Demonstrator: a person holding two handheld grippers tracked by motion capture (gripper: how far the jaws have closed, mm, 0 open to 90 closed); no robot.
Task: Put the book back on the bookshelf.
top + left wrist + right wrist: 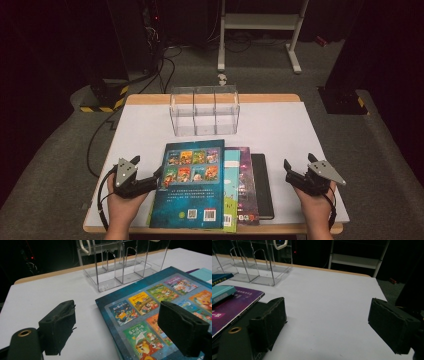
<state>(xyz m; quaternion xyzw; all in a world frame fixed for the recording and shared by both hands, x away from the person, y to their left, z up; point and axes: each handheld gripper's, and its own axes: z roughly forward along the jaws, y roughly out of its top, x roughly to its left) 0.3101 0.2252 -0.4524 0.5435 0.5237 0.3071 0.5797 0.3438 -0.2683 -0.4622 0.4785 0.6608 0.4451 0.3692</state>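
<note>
Blue picture book (pixel 192 185), cover illustrated

By my left tool (pixel 134 176) I see a dark blue picture book (pixel 192 185) with bright cartoon panels; beyond it teal (pixel 231 172), purple (pixel 245 180) and black (pixel 262 182) books on the white surface (pixel 280 130).

Lower books (pixel 246 185) mostly covered

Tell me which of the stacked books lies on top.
The dark blue book with the grid of small cartoon covers: it lies whole, overlapping the teal, purple and black ones, which peek out only along its right edge.
</note>
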